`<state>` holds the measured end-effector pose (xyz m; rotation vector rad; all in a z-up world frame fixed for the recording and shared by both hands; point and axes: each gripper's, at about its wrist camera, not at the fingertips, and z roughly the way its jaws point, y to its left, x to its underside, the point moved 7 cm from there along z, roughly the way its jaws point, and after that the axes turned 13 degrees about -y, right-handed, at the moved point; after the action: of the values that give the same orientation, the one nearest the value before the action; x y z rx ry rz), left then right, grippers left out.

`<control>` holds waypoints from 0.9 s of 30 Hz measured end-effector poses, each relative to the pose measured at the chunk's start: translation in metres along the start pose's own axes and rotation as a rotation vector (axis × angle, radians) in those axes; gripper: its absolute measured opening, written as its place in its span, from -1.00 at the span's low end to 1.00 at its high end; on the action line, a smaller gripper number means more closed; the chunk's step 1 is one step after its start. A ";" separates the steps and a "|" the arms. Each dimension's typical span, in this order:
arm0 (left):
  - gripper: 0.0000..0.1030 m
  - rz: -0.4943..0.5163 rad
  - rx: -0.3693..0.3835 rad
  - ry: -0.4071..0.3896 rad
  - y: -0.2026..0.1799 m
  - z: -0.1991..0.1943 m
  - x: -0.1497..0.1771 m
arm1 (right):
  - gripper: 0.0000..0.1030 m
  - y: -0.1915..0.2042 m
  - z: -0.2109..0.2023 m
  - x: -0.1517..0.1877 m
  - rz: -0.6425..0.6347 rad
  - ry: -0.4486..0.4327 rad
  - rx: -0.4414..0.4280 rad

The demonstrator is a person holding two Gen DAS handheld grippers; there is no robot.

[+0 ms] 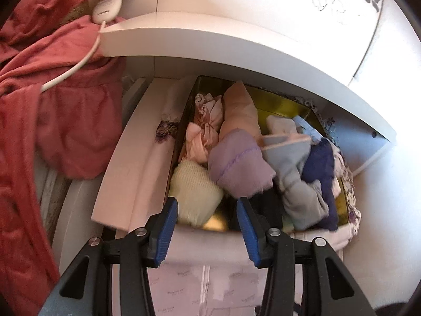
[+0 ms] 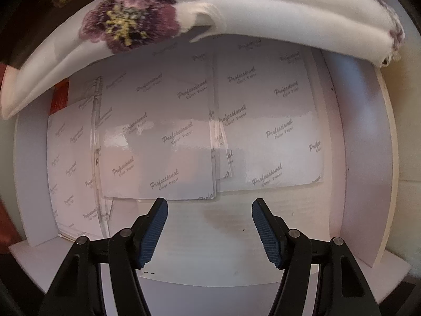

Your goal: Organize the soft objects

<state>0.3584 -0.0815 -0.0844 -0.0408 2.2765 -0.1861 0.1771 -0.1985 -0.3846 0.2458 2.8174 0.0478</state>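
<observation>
In the left wrist view a dark box with a gold lining (image 1: 286,105) sits in an open white drawer and holds several rolled soft pieces: a cream knit roll (image 1: 193,189), a lilac roll (image 1: 238,164), pink bundles (image 1: 204,131), a beige roll (image 1: 240,109), a grey-blue piece (image 1: 292,168) and a dark blue one (image 1: 319,168). My left gripper (image 1: 206,202) hovers open at the box's near edge, nothing between its blue pads. The right gripper (image 2: 210,206) points down, open and empty, over white sheets printed "Professional Color Paper" (image 2: 158,131).
A red garment (image 1: 52,105) with a white corded device (image 1: 106,9) lies left of the drawer. A white shelf edge (image 1: 210,35) overhangs the box. A folded white cloth with a purple embroidered flower (image 2: 129,26) lies across the top of the right wrist view.
</observation>
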 end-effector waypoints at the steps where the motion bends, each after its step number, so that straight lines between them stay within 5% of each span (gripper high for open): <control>1: -0.09 0.000 -0.001 -0.001 0.002 -0.005 0.003 | 0.31 0.001 -0.002 -0.001 -0.012 -0.010 0.008; 14: 0.11 -0.031 -0.052 0.057 0.027 -0.050 0.062 | 0.33 0.035 -0.060 -0.015 -0.147 -0.185 0.040; 27: 0.18 -0.001 -0.070 -0.080 0.024 -0.124 0.063 | 0.57 0.054 -0.178 -0.039 -0.164 -0.486 0.013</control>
<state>0.2244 -0.0485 -0.0554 -0.0850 2.2030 -0.1032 0.1673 -0.1532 -0.2001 0.0207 2.3432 -0.0591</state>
